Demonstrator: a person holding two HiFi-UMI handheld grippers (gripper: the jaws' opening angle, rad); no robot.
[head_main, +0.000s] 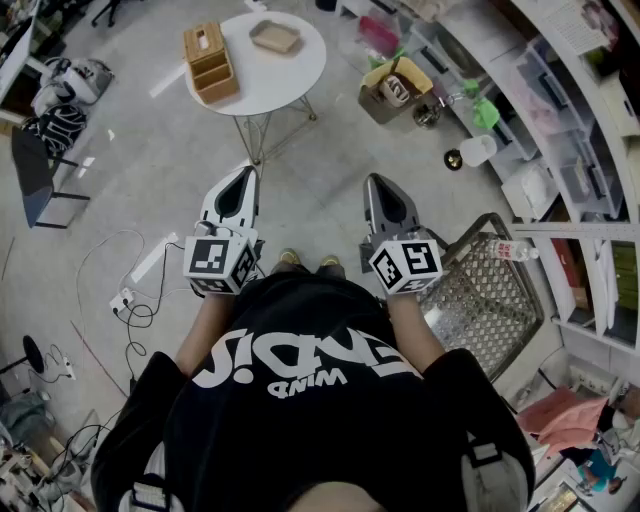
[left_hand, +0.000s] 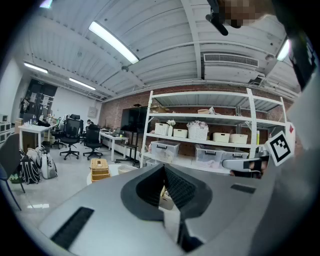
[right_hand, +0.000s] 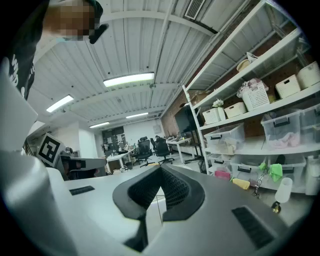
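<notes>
I hold both grippers up in front of my chest, side by side, pointing forward over the grey floor. My left gripper (head_main: 244, 180) is shut with nothing between its jaws; in the left gripper view (left_hand: 163, 169) its ribbed pads meet at the tips. The right gripper (head_main: 378, 185) is also shut and empty, its pads closed together in the right gripper view (right_hand: 160, 171). Neither touches anything. Nearest ahead is a round white table (head_main: 295, 75) carrying a wicker box (head_main: 208, 62) and a shallow tray (head_main: 275, 37).
A wire mesh cart (head_main: 490, 295) with a bottle (head_main: 515, 250) stands close at my right. White shelves (head_main: 575, 120) with bins line the right side, a cardboard box (head_main: 392, 90) before them. Cables and a power strip (head_main: 125, 300) lie at left, beside a chair (head_main: 35, 180).
</notes>
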